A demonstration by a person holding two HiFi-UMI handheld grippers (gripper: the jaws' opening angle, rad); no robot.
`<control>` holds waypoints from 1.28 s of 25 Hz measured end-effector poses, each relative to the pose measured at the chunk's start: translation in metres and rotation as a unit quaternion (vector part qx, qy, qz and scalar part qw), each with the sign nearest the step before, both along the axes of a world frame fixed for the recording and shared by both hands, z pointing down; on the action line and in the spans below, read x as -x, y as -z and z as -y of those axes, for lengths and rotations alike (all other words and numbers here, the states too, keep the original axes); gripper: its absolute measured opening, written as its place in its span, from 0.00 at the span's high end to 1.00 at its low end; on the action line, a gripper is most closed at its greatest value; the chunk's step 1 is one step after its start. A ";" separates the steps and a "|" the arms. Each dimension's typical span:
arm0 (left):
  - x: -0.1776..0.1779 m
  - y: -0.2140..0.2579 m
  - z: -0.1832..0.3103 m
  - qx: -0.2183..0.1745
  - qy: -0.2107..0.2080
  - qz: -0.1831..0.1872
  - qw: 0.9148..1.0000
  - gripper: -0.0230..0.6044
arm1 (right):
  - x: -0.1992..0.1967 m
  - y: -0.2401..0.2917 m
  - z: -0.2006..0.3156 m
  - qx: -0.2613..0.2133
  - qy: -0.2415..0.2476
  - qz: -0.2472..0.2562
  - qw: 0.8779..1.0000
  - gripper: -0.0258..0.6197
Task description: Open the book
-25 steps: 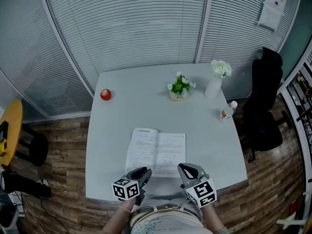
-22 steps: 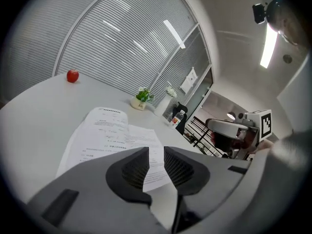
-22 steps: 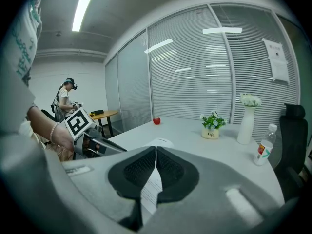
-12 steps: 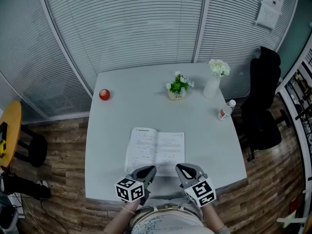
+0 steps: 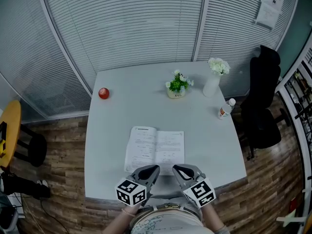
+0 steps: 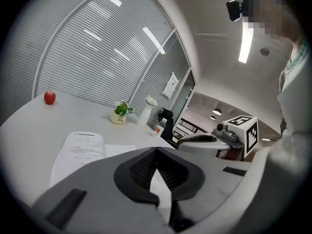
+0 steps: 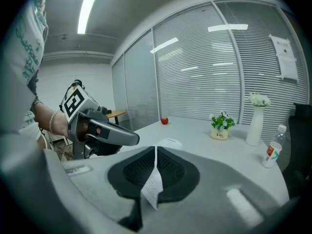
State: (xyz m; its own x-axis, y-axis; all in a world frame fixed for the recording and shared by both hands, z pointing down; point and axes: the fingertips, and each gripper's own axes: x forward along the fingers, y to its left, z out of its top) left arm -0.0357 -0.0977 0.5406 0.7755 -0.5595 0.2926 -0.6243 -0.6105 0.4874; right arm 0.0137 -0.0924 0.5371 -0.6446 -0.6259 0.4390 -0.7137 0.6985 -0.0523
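The grey left gripper (image 5: 155, 168) and right gripper (image 5: 174, 168) hover side by side at the open white book's (image 5: 156, 147) six-o'clock edge, pointing toward twelve; left fingers (image 6: 141, 168) have just closed, empty, right fingers (image 7: 171, 172) shut.

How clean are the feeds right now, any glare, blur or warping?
Head view: dim, bluish, blinds bowed, book sharp. Left gripper view: fisheye with black corners, ceiling light glaring. Right gripper view: same warping, strip light blown out.

Cool, even indoor light; wide-angle optics.
The ceiling light strips (image 6: 245, 38) glare white in the gripper views, which fade to black at their corners; the blinds (image 5: 122, 28) bow outward, the table (image 5: 136, 96) bears faint shadows, near foreground soft.
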 end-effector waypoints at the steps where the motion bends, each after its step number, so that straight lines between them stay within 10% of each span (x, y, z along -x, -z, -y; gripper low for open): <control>1: -0.002 0.003 0.000 -0.007 -0.001 0.004 1.000 0.97 | 0.002 0.001 -0.001 -0.002 0.005 0.000 1.000 0.94; 21: -0.013 0.081 0.015 -0.134 0.020 -0.020 0.991 0.97 | 0.017 0.055 0.015 -0.073 0.025 0.039 0.996 0.95; 32: -0.010 0.109 0.025 -0.206 0.023 0.028 0.978 0.97 | 0.017 0.106 0.037 -0.143 0.024 0.068 0.987 0.95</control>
